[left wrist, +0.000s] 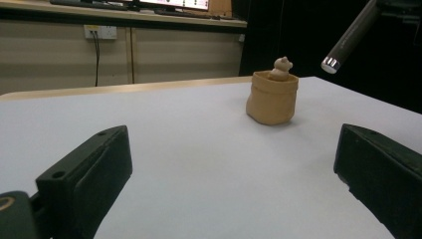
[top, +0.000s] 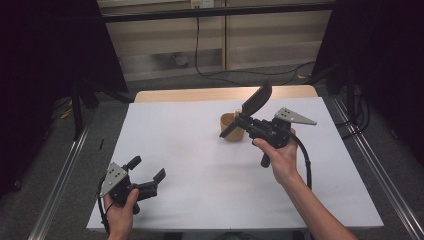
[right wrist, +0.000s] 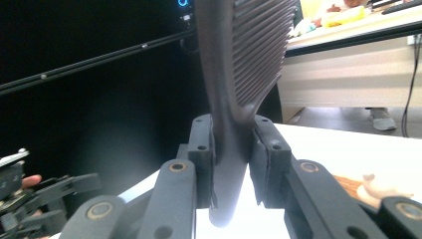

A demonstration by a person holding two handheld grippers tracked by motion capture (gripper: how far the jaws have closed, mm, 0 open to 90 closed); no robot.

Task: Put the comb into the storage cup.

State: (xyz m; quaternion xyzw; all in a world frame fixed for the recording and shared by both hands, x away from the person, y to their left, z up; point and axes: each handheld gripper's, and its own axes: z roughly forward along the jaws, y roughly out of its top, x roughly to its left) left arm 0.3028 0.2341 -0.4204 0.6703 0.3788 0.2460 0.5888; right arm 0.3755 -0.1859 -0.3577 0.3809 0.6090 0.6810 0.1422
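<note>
my left gripper (top: 147, 176) sits low near the table's (top: 190, 165) near left corner, jaws spread wide with nothing between them, pointing across the white top towards the far right.

going right, a small tan pouch (left wrist: 272, 97) stands upright a little right of the middle towards the table's far edge, with a small pale figure (left wrist: 282, 67) poking out of its mouth. it looks soft-walled and light, so i judge a nudge would tip or slide it.

my right gripper (top: 244, 121) is lifted above the table just beside that pouch, clamped on the neck of a dark ribbed spatula (right wrist: 244, 55). the blade rises up and away towards the far edge, and the handle (left wrist: 348, 37) runs down below the jaws, its end hanging free in the air. the spatula looks stiff, smooth and light; the narrow neck is a fair place to hold, since the pads (right wrist: 268, 149) wrap it squarely, but the long blade gives leverage, so i expect it could twist in the grip if the tip presses on anything.
</note>
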